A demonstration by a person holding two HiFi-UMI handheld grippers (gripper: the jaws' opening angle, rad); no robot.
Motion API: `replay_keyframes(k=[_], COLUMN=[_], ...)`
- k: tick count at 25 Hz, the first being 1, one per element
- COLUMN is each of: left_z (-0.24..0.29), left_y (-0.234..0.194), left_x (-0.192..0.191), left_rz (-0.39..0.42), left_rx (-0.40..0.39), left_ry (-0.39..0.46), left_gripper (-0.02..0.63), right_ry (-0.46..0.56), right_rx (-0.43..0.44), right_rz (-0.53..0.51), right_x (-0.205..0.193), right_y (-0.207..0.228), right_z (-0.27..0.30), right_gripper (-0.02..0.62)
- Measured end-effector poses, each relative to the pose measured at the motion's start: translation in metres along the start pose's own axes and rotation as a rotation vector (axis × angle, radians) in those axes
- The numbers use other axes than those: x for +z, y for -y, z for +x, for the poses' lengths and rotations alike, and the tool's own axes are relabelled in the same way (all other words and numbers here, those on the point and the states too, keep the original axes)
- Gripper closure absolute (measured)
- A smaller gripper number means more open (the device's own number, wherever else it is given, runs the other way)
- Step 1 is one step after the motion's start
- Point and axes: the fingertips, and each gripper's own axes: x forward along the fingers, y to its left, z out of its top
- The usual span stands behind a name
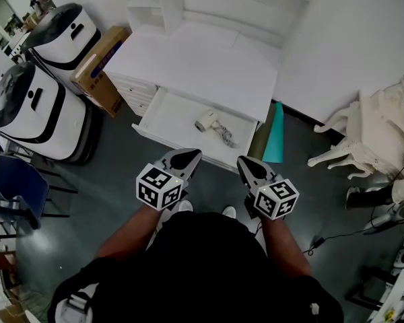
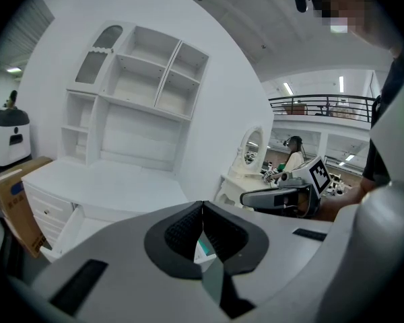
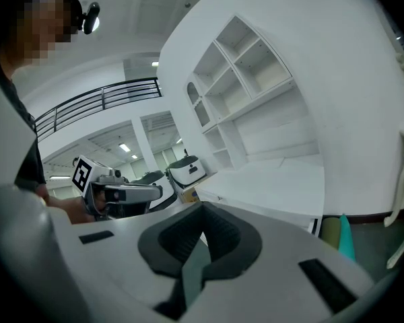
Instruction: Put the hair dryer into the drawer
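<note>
1. At the far left two white machines (image 1: pixel 40 110) are standing on the floor. A cardboard box (image 1: pixel 97 69) is sitting just beside the desk (image 1: pixel 202 59), and its blue print is too small to read.
2. The drawer (image 1: pixel 168 116) is standing open below the desk's front edge. The hair dryer (image 1: pixel 207 120) is lying inside it, near the middle, with its cord trailing to the right.
3. The left tongs (image 1: pixel 188 155) are hovering just in front of the drawer, closed tip to tip and gripping nothing. The hair dryer is lying beyond them, apart from them and slightly to their right.
4. The right tongs (image 1: pixel 245 161) are hovering beside the left ones, likewise closed and empty. The hair dryer is lying beyond them and to their left.
5. The cube on each tongs is showing only black-and-white square markers, no words.
6. A teal roll (image 1: pixel 277 136) is standing by the desk's right end.
7. Only the head view is showing the hair dryer. The gripper views are showing the shelves (image 2: pixel 151 79) above the desk, and each is catching the other tongs side-on.
</note>
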Motion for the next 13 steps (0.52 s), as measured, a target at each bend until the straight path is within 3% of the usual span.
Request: replay_keyframes(k=[13], left_z=[0.0011], left_y=[-0.0017], left_x=[-0.0022], left_rz=[-0.006], left_rx=[0.007], left_ry=[0.000], left_gripper=[0.595], right_ry=[-0.010], right_rx=[0.005], right_rz=[-0.019], right_x=[0.0025], right_y=[0.0012], right_z=[0.0000], right_gripper=[0.571])
